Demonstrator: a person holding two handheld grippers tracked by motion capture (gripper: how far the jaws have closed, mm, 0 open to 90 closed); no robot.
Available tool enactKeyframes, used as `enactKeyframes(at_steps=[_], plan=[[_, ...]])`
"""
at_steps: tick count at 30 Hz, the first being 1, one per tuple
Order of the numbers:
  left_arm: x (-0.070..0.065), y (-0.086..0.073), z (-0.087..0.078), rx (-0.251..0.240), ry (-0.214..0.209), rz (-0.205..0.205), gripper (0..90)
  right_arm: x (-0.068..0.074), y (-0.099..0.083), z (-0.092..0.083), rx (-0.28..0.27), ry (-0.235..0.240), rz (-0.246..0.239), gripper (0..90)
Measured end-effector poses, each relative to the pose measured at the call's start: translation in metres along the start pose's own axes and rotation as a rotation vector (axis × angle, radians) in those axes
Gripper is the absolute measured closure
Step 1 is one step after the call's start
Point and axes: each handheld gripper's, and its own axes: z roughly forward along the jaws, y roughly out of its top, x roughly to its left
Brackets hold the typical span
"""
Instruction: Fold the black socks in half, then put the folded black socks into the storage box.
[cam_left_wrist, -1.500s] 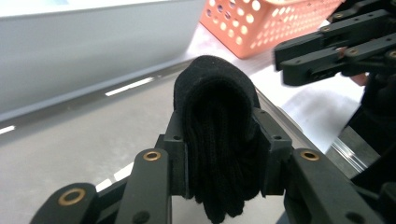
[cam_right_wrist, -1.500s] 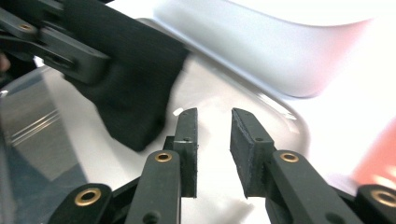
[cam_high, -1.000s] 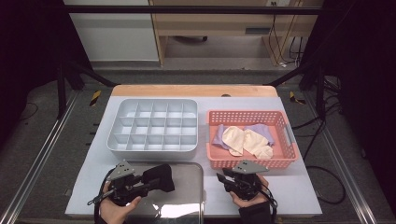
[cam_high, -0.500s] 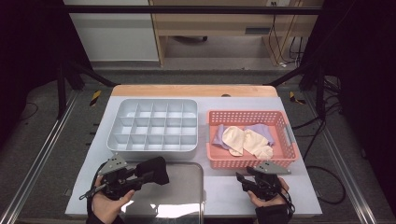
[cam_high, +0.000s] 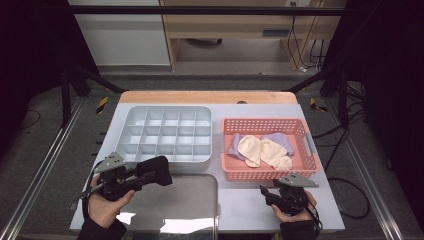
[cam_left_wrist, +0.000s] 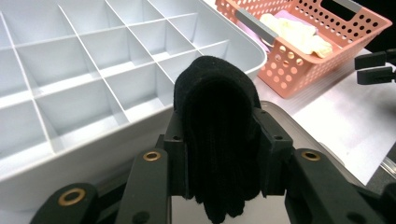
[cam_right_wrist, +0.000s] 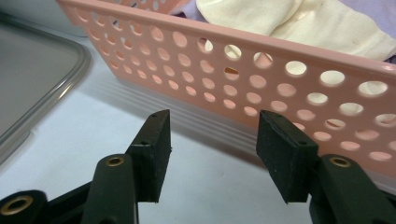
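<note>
The left hand-held gripper (cam_high: 150, 172) is clamped on a black folded cloth (cam_left_wrist: 217, 135), likely a sock, whose rounded end sticks out past the pads. In the high view it hangs over the near-left part of the bench (cam_high: 240, 202), just in front of the grey compartment tray (cam_high: 167, 134) and above the far-left corner of a shiny metal tray (cam_high: 172, 200). From the left gripper view the cloth points at the near wall of the compartment tray; that wall stands between the cloth and the open cells behind it.

The right hand-held gripper (cam_high: 265, 192) rests low near the front right of the bench, just in front of the pink perforated basket (cam_high: 305, 142). Its jaws stand apart and have just been opening, with nothing between them; in the right gripper view the pads (cam_right_wrist: 156, 140) frame bare bench top, and the basket's holed near wall rises right ahead of them.

Inside the basket lie cream-coloured cloths (cam_high: 262, 150) on top of a lilac one (cam_high: 282, 140), bunched toward the middle. The basket sits just beside the compartment tray, a narrow gap between them. The metal tray's rounded edge shows to the left in the right gripper view, near the basket's front corner but apart from it. Cables hang beyond the far right edge of the bench
</note>
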Motion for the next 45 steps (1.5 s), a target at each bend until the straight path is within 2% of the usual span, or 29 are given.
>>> enactKeyframes(at_steps=[16, 24, 37, 45], plan=[[0.019, 0.03, -0.003, 0.024, 0.048, 0.025, 61.7, 0.002, 0.0, 0.002, 0.015, 0.0, -0.021, 43.5], [0.029, 0.041, 0.0, 0.033, 0.069, 0.022, 61.8, 0.002, -0.001, 0.002, 0.017, 0.001, -0.019, 43.1], [0.057, 0.052, 0.012, 0.037, 0.124, -0.025, 61.9, 0.005, -0.002, 0.004, 0.029, 0.007, -0.029, 43.4], [0.076, 0.049, 0.024, 0.095, 0.169, -0.041, 62.4, 0.004, -0.002, 0.004, 0.034, 0.012, -0.027, 43.5]])
